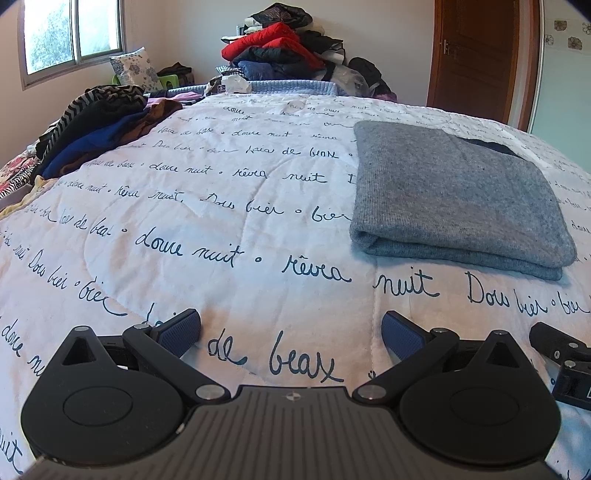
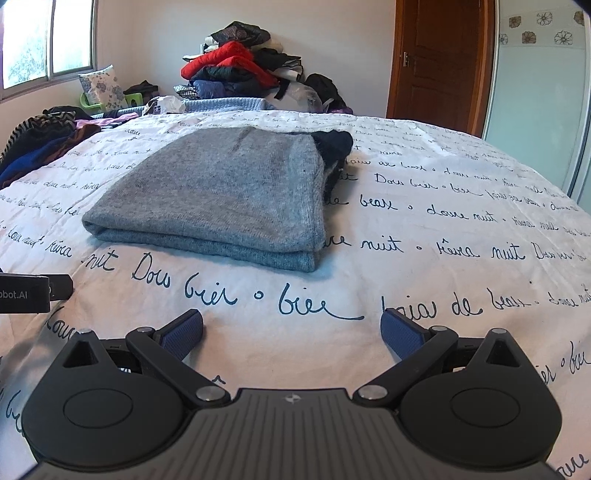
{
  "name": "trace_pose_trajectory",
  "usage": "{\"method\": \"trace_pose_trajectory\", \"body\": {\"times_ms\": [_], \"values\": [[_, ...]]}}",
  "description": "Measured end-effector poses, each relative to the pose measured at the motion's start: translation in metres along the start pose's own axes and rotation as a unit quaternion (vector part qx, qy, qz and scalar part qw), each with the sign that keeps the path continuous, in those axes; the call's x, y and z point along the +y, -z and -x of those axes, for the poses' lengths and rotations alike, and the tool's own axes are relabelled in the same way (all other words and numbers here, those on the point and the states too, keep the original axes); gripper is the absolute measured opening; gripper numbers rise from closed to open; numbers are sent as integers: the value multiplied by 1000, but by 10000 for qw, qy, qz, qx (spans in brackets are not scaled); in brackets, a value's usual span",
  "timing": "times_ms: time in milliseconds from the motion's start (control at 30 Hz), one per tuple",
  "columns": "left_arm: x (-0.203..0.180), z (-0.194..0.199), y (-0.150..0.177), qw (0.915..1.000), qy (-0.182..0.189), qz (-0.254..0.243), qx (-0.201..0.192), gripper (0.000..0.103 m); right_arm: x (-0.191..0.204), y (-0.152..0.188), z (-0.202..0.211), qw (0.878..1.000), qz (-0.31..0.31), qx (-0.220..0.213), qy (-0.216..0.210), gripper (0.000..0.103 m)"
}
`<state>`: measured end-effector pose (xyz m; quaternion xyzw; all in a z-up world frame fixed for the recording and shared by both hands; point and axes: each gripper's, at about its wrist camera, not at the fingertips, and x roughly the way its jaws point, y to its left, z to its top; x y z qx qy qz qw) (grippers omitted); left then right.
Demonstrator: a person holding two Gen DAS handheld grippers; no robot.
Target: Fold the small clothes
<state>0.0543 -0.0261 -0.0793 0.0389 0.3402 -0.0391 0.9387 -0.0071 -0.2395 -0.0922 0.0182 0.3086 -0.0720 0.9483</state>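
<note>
A folded grey knit sweater (image 1: 454, 192) lies flat on the white bedspread (image 1: 229, 229) with dark script, a dark garment edge (image 2: 332, 144) poking out at its far right corner. In the right wrist view the same sweater (image 2: 221, 195) sits ahead and left of centre. My left gripper (image 1: 291, 328) hovers open over bare bedspread, near and left of the sweater, nothing between its blue pads. My right gripper (image 2: 291, 326) is open too, just in front of the sweater's near edge, empty. Each gripper's body shows at the other view's side edge.
A heap of unfolded dark, striped and blue clothes (image 1: 96, 129) lies at the bed's left edge. A tall pile of clothes with a red jacket (image 1: 280, 48) stands behind the bed against the wall. A wooden door (image 1: 476, 55) is at the back right, a window (image 1: 70, 33) back left.
</note>
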Motion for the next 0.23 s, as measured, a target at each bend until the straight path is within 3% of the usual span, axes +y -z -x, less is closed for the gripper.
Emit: {"method": "trace_pose_trajectory", "body": {"times_ms": [233], "values": [[7,4,-1,9998,83,174,-69,103,-2,0,0,9999,-51,42,-82,103]]}}
